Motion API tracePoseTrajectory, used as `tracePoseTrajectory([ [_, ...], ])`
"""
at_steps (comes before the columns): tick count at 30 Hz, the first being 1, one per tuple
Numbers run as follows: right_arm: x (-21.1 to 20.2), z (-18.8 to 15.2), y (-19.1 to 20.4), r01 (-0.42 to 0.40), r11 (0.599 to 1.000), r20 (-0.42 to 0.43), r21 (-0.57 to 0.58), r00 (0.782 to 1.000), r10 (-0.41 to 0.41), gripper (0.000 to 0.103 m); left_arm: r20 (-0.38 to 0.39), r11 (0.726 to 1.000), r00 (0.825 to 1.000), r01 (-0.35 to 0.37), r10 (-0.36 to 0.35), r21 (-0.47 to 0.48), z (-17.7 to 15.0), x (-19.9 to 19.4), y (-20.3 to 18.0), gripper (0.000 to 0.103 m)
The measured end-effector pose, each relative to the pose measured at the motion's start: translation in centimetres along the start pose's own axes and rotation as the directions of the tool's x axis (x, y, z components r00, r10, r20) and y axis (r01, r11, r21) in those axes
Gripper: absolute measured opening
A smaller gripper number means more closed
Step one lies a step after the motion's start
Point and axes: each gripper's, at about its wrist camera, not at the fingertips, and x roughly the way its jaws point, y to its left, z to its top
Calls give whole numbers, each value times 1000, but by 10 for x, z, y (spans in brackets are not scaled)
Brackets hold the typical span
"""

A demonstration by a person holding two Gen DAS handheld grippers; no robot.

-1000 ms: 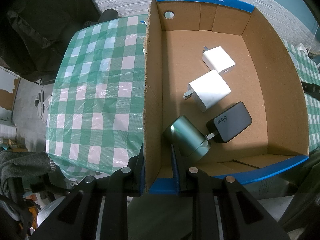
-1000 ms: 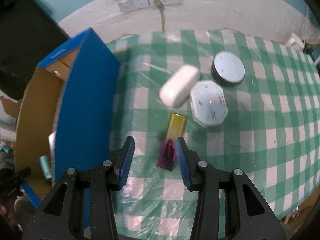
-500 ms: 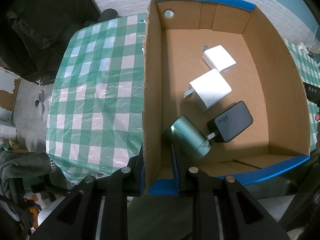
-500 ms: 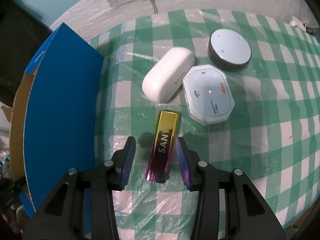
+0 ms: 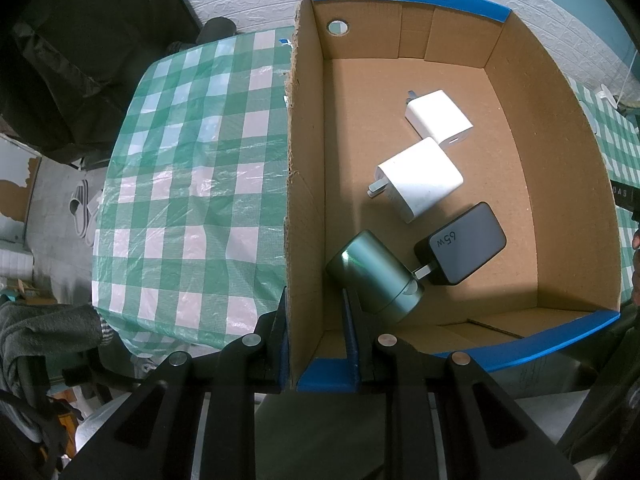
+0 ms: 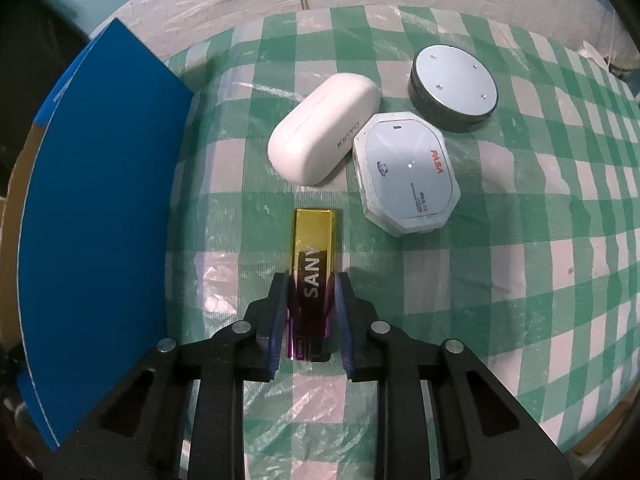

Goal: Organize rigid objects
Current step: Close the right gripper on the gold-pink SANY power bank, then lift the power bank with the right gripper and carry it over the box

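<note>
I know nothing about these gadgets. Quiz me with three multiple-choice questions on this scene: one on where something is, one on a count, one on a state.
1. Where does the green cylinder lie?
A. inside the cardboard box
B. on the checked cloth
C. on the floor

2. How many white chargers are in the box?
A. one
B. two
C. four

3. What is the right gripper doing?
A. hanging open over bare cloth
B. gripping the round grey puck
C. shut on the gold-and-purple bar

Answers: 1 A, it rests on the box floor beside the black charger. 2 B, two white cubes lie mid-box. 3 C, both pads press the bar's sides.
</note>
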Motion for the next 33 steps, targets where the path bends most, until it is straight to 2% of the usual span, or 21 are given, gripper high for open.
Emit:
tracePoseTrajectory([
  [2,-5,-1,0,8,1000,4,-3,1000,-8,22,0,1000,1000,-1,1,1,0,0,0,21],
  [3,-7,-2,-1,26,999,14,41,1000,-27,22,0,1000,1000,0,0,0,0,0,0,21],
  [8,-22,-4,-4,24,999,27,46,999,-26,22,0,1000,1000,0,0,1,0,0,0,21],
  [20,-69,-8,1,33,999,89,2,995,-33,22,0,1000,1000,2,-2,1,0,0,-1,21],
  [25,-90,-4,24,22,999,127,-40,992,-17,22,0,1000,1000,2,-2,1,0,1,-2,21],
  [33,-105,4,81,-10,991,178,-131,984,33,22,0,1000,1000,2,-2,1,0,1,-2,21],
])
